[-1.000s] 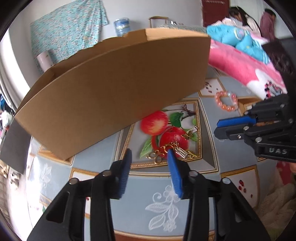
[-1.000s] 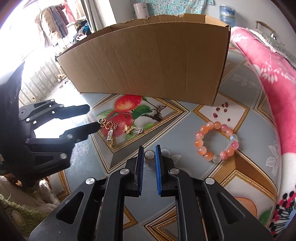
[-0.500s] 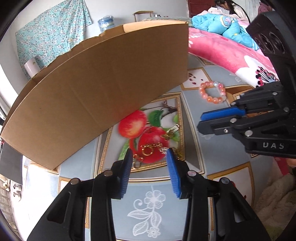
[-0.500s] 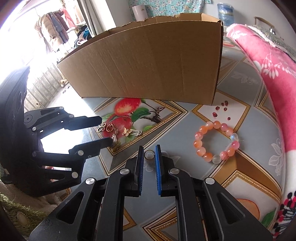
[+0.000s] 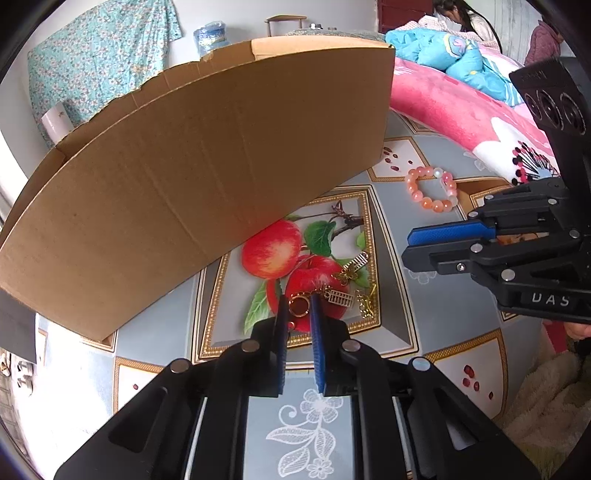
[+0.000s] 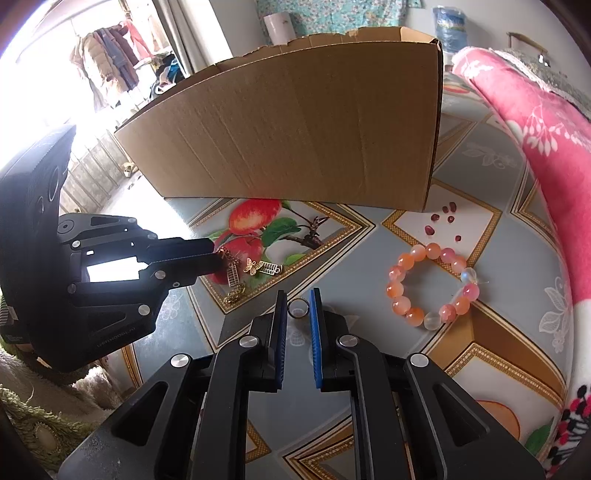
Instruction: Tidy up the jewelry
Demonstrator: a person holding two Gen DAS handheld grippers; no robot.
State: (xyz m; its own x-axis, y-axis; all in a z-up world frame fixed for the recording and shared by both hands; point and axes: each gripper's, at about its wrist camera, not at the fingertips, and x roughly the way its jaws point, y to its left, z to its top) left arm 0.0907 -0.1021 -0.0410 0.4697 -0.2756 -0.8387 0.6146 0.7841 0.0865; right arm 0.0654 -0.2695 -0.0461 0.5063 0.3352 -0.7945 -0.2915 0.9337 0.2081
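A gold charm chain (image 5: 347,291) lies on the apple print of the tablecloth. My left gripper (image 5: 298,301) points down at it. Its jaws are closing, and its blue pads (image 5: 314,314) press on the chain's gold ring (image 5: 299,305). In the right wrist view the left gripper (image 6: 213,254) has its tips on the chain (image 6: 236,280). My right gripper (image 6: 298,295) is shut on a small silver ring (image 6: 298,308), just above the cloth. A pink and orange bead bracelet (image 6: 432,284) lies to its right. The right gripper (image 5: 408,245) also shows at the left wrist view's right side.
A tall open cardboard box (image 5: 207,166) stands right behind the jewelry, its wall (image 6: 295,129) filling the far side. A pink flowered blanket (image 6: 535,129) borders the table on the right. People sit in the background (image 5: 461,18). A fluffy green rug (image 6: 37,424) lies at the lower left.
The left gripper's jaws have gone from wide apart to narrow, closing onto the gold ring of the chain. The right gripper has stayed still, shut on the small ring.
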